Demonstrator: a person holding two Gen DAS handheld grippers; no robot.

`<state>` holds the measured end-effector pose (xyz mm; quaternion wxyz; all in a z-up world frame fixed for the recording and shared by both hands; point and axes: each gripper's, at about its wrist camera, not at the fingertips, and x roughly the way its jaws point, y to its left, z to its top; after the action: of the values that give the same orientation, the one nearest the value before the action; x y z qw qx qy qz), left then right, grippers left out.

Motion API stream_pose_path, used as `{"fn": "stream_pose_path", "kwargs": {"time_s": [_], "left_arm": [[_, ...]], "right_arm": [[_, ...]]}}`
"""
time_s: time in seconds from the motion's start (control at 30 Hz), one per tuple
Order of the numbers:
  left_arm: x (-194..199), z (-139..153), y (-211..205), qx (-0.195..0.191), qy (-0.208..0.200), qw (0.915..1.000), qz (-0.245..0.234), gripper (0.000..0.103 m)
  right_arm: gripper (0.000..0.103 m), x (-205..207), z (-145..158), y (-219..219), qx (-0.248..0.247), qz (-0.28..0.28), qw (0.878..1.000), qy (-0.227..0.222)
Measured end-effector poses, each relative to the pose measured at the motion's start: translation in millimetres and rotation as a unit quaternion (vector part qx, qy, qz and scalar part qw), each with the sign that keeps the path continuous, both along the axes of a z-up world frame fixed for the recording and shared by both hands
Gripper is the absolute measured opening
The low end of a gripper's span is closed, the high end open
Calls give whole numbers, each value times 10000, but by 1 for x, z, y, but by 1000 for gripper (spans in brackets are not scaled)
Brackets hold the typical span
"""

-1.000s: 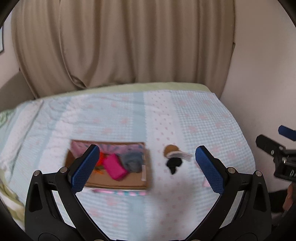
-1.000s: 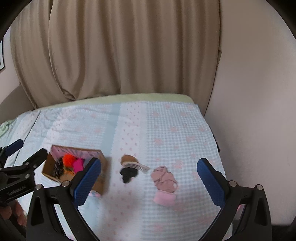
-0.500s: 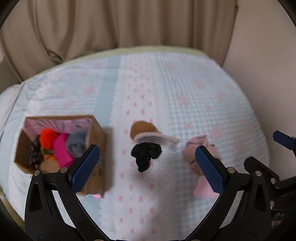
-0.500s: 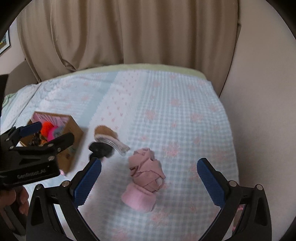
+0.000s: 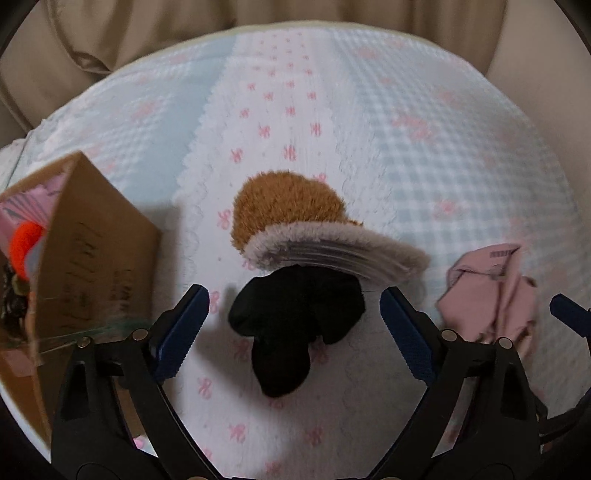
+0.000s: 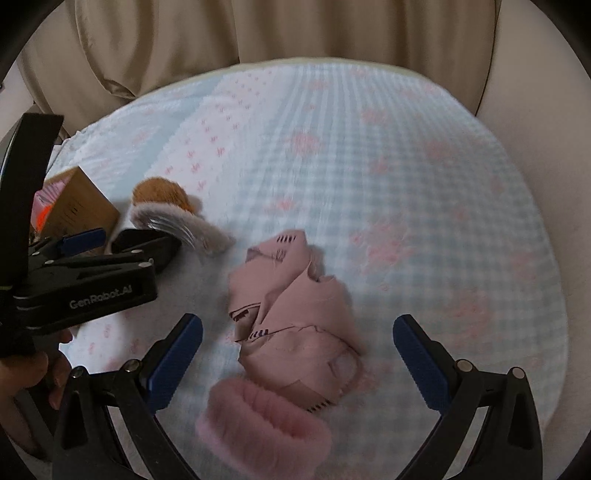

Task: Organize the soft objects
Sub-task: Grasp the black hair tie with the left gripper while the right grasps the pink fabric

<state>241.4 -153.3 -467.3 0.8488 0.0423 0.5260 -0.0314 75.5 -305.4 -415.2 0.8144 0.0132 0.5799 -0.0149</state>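
Note:
A black sock (image 5: 291, 325) lies on the bedspread between the fingers of my open left gripper (image 5: 295, 332). A brown and grey fuzzy slipper (image 5: 295, 221) lies just beyond it and partly over it. My open right gripper (image 6: 295, 354) straddles a crumpled pink cloth (image 6: 291, 317), with a fluffy pink item (image 6: 258, 432) at its near end. The pink cloth also shows in the left wrist view (image 5: 491, 295). The slipper (image 6: 166, 210) and left gripper (image 6: 122, 243) show at left in the right wrist view.
A cardboard box (image 5: 96, 258) with an orange pompom (image 5: 26, 243) and other soft items stands left of the sock. The patterned bedspread (image 6: 369, 166) stretches back to beige curtains (image 6: 258, 33). A beige wall (image 6: 554, 147) borders the bed on the right.
Both grippers have moved down and forward towards the bed. The left one now brackets the black sock and the right one brackets the pink cloth. Both stayed open.

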Motion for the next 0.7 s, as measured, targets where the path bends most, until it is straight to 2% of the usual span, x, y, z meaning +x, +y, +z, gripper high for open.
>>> {"fn": "stream_pose_path", "kwargs": {"time_s": [0.1, 0.17, 0.23, 0.27, 0.3, 0.37, 0.47, 0.57, 0.7], "left_arm": [[4, -13, 0, 0, 136, 9999, -19, 93], [5, -18, 1, -17, 191, 9998, -45, 83], [6, -19, 2, -156, 179, 9997, -70, 77], [6, -18, 1, -170, 164, 9997, -97, 69], [7, -17, 0, -189, 160, 9996, -147, 65], [6, -14, -3, -196, 137, 9994, -241, 44], [7, -12, -5, -185, 155, 9991, -358, 30], [7, -8, -5, -206, 198, 9989, -366, 23], [5, -2, 2, -243, 202, 9991, -296, 22]], "right_arm": [[103, 3, -16, 2, -24, 73, 9999, 129], [102, 3, -23, 3, -121, 143, 9997, 177], [96, 4, -28, 3, -106, 142, 9995, 242], [95, 5, -31, 2, -96, 129, 9995, 284], [93, 5, -32, 2, -130, 126, 9994, 299], [79, 6, -33, 4, -219, 163, 9993, 272], [60, 10, -31, 7, -332, 209, 9989, 246], [52, 11, -28, 11, -402, 182, 9988, 230], [42, 12, -22, 13, -401, 85, 9991, 139]]}}
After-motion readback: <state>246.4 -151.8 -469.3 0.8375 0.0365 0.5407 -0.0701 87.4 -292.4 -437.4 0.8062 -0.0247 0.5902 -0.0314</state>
